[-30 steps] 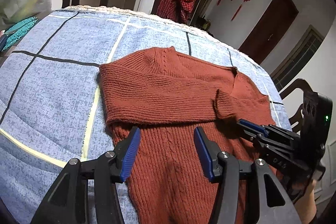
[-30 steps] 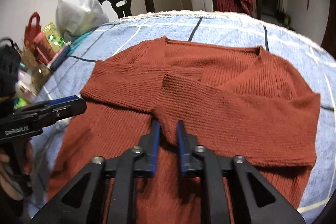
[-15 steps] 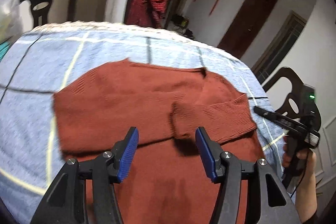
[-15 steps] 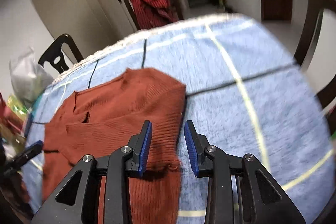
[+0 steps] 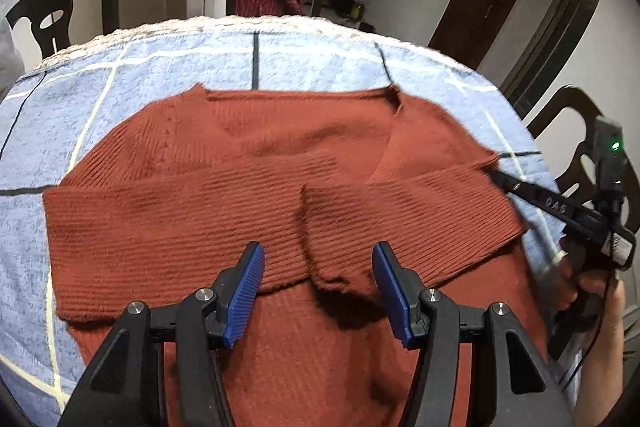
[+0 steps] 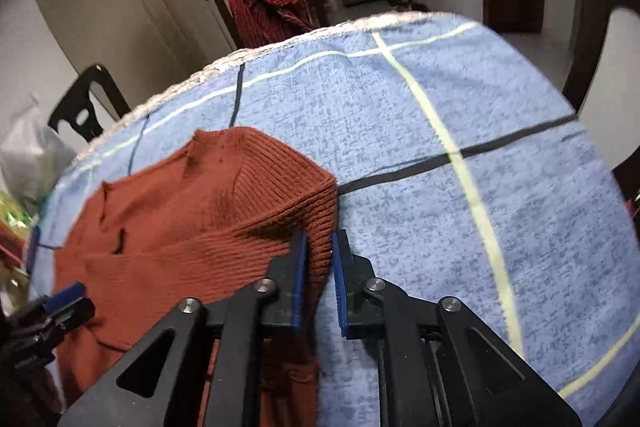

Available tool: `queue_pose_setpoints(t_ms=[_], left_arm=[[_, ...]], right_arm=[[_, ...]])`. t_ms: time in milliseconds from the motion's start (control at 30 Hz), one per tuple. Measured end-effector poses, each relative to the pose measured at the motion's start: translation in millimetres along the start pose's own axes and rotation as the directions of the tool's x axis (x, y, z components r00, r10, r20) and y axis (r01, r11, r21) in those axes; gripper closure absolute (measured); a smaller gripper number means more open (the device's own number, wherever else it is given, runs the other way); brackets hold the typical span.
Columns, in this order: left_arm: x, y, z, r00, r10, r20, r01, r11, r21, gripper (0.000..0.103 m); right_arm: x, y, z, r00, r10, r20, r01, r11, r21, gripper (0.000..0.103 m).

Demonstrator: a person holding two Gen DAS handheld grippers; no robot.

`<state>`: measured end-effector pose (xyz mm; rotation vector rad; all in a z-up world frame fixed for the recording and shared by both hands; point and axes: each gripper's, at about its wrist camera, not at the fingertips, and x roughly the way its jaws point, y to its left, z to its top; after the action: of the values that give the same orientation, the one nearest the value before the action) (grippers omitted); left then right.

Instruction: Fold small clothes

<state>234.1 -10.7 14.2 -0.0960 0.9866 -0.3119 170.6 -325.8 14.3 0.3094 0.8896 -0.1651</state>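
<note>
- Rust knit sweater (image 5: 224, 211) lies flat on the blue checked bench (image 6: 460, 131), both sleeves folded across the chest.
- Left hand-held gripper (image 5: 318, 291): jaws wide apart, empty, above the sleeve cuff.
- Right hand-held gripper (image 6: 319, 279): jaws narrowed around the sweater's right side fold; firm pinch uncertain.
- Advice: grip both layers before folding the side inward.

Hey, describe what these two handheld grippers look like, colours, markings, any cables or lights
Both are black, with angular triangular-cutout linkages, silver pivot screws and ribbed blue finger pads. The left gripper shows this close up. The right gripper matches it; from the left wrist view its side carries white "DAS" lettering, a green indicator light, a white label and a thin black cable. The hand holding it is bare.
</note>
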Motion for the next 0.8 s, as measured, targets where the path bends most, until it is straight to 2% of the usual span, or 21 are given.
queue_pose_setpoints(t_ms=[67,200,300,367,433,500,633,733,800], left_arm=[[-2.9,1.8,-4.1,1.000,0.009,0.000,-0.009,1.000,0.013,0.044],[-11.8,7.8,-12.1,0.993,0.121,0.007,-0.122,0.992,0.044,0.044],[-20.0,21.2,-17.2,0.993,0.117,-0.004,-0.117,0.993,0.002,0.044],[-26.5,26.1,-19.6,0.994,0.107,0.002,-0.107,0.994,-0.013,0.044],[-31.8,30.1,-24.1,0.990,0.138,0.007,-0.138,0.990,-0.009,0.044],[-34.3,34.8,-29.5,0.989,0.146,-0.001,-0.146,0.989,-0.008,0.044],[-42.0,50.4,-43.7,0.995,0.093,-0.022,-0.094,0.994,-0.059,0.044],[-53.9,56.6,-57.2,0.990,0.140,-0.011,-0.141,0.988,-0.060,0.044],[-61.6,58.3,-64.3,0.992,0.126,-0.008,-0.126,0.990,-0.058,0.044]], right_arm=[[-2.2,4.2,-0.5,0.999,-0.036,-0.003,0.036,0.999,-0.038,0.085],[-14.8,13.3,-1.2,0.996,-0.092,0.021,0.093,0.991,-0.092,0.085],[-28.5,20.5,-4.2,0.990,-0.122,0.065,0.129,0.984,-0.119,0.085],[-37.4,28.0,-8.3,0.989,-0.113,0.092,0.126,0.981,-0.148,0.085],[-43.1,36.0,-15.6,0.990,-0.100,0.102,0.119,0.974,-0.194,0.085],[-41.4,40.8,-22.2,0.995,-0.072,0.073,0.087,0.970,-0.228,0.085],[-33.4,32.0,-38.6,0.992,-0.123,0.021,0.124,0.964,-0.236,0.085],[-41.7,26.7,-47.3,0.992,-0.127,0.021,0.128,0.965,-0.230,0.079],[-50.3,24.8,-53.7,0.989,-0.142,0.030,0.145,0.964,-0.225,0.079]])
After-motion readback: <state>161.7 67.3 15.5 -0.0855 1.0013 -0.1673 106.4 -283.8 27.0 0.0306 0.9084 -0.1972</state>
